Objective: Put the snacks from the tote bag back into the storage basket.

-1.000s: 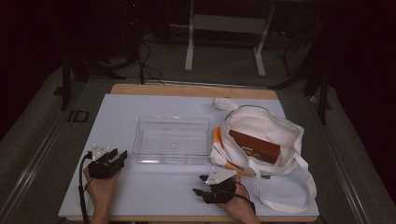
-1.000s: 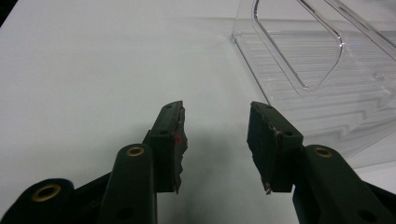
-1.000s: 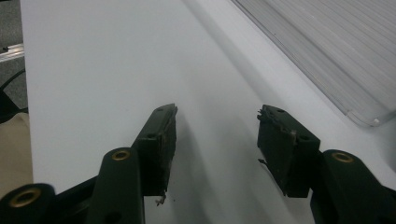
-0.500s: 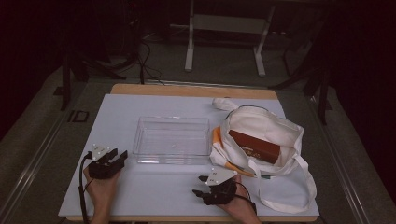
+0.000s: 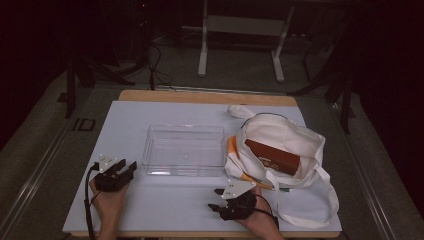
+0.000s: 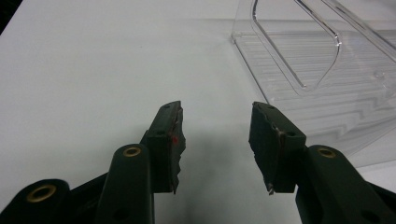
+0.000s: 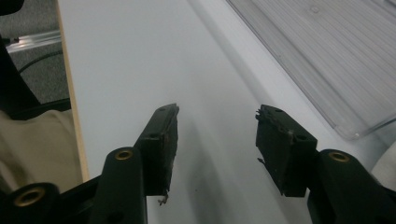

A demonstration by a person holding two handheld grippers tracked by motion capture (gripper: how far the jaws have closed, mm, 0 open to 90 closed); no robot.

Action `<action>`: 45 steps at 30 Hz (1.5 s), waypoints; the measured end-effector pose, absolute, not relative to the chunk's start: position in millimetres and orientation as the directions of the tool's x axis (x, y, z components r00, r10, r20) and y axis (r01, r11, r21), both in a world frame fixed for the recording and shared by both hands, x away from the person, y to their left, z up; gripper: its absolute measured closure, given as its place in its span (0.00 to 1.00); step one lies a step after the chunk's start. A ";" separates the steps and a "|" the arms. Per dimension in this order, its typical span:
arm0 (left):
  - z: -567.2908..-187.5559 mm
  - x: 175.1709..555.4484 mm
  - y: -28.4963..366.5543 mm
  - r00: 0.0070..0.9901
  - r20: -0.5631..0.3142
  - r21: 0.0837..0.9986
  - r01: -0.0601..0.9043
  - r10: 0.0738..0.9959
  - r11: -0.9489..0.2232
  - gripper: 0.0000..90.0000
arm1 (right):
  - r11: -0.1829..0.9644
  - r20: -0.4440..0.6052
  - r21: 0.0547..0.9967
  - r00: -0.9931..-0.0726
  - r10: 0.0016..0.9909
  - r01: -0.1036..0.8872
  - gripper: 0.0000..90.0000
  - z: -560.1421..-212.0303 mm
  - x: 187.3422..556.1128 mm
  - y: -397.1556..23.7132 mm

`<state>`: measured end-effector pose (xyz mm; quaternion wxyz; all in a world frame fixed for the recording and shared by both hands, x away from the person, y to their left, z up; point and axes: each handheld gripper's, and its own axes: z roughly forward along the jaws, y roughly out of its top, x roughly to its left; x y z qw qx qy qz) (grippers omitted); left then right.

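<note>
Clear plastic tray (image 5: 184, 150) is sitting mid-tabletop (image 5: 165, 200), just left of a white tote bag (image 5: 280, 135) that is holding a brown box (image 5: 272, 156). Left claw (image 5: 125, 167) is resting near the tray's front left corner, jaws spread, gripping nothing. Right claw (image 5: 216, 199) is lying before the bag, likewise spread and empty.

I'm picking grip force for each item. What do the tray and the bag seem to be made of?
The tray looks like clear rigid plastic: glossy, see-through, with ribbed floor lines. The bag looks like off-white woven cloth, probably cotton canvas: matte, slumped, with soft straps.
</note>
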<state>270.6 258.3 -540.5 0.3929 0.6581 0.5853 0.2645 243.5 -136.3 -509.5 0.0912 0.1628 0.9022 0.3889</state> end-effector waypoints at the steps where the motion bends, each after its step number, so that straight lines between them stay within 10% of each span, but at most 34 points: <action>1: -540.5 270.6 258.3 0.175 -0.111 0.827 0.562 0.978 -0.006 0.61 | 0.645 -0.038 0.731 -0.930 0.365 0.223 0.54 -509.5 243.5 -136.3; 45: -540.1 269.1 256.6 0.177 -0.094 0.836 0.549 0.980 -0.019 0.61 | 0.751 -0.206 0.643 -0.910 0.360 0.151 0.45 -453.4 261.1 -159.0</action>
